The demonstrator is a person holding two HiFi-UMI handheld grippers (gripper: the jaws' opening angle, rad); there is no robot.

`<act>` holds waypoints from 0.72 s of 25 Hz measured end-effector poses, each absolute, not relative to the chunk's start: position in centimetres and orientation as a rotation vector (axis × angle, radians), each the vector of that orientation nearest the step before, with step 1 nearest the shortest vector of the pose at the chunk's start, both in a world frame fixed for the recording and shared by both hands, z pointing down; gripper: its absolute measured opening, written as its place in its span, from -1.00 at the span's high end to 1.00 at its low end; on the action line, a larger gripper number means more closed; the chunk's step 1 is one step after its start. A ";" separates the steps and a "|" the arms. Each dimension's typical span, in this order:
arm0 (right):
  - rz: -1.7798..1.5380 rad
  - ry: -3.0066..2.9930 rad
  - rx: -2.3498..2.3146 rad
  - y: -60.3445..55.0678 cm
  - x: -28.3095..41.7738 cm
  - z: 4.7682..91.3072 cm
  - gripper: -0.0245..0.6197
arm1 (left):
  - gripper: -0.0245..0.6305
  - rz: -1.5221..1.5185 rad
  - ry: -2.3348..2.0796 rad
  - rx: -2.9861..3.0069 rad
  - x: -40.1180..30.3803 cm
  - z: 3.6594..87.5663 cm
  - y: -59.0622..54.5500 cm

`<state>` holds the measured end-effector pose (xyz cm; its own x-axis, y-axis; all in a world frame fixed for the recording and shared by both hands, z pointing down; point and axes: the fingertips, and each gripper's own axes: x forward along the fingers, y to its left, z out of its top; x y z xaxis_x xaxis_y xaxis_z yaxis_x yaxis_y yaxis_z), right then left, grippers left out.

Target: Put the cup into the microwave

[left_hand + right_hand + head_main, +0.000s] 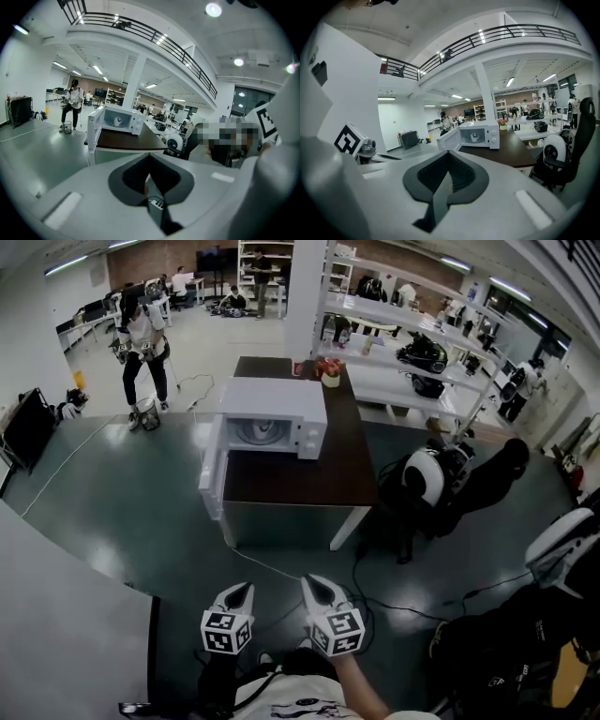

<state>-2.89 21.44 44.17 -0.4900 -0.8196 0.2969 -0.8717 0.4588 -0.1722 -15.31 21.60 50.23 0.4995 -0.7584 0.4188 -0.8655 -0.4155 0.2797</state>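
A white microwave (272, 413) stands on a dark brown table (309, 474) with its door (211, 470) swung open to the left. Inside it sits a white cup (474, 136), which also shows through the opening in the left gripper view as the cup (118, 121). Both grippers hang low in the head view, well short of the table. My left gripper (242, 589) and right gripper (314, 582) are side by side, each shut with nothing between its fingers. In their own views, the left gripper (149, 157) and right gripper (449, 157) point toward the microwave.
A black chair with a round white back (427, 474) stands at the table's right. A potted plant (330, 376) sits at the table's far end. A person (142, 343) stands far left beside a wire bin (146, 413). A cable (281, 568) runs across the floor.
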 end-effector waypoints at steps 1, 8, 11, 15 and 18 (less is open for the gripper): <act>0.433 -2.538 1.498 21.6 -2.6 43.7 0.92 | 0.93 0.306 -1.348 2.297 -15.2 49.8 21.6; 0.292 -2.587 1.613 20.8 0.0 39.0 0.92 | 0.93 0.246 -1.421 2.397 -13.6 44.9 20.5; 0.235 -2.602 1.634 20.0 0.9 37.5 0.92 | 0.93 0.225 -1.428 2.447 -12.3 43.1 19.4; 0.218 -2.585 1.687 19.5 2.7 37.3 0.92 | 0.93 0.218 -1.418 2.499 -10.5 42.1 18.7; 0.192 -2.572 1.720 19.4 3.8 37.1 0.93 | 0.93 0.206 -1.438 2.516 -9.8 41.7 18.3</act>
<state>3.80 19.44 37.07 -0.3839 -0.9176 0.1027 -0.9227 0.3771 -0.0797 -9.80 18.34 41.66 0.5067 -0.8288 0.2373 -0.8621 -0.4888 0.1336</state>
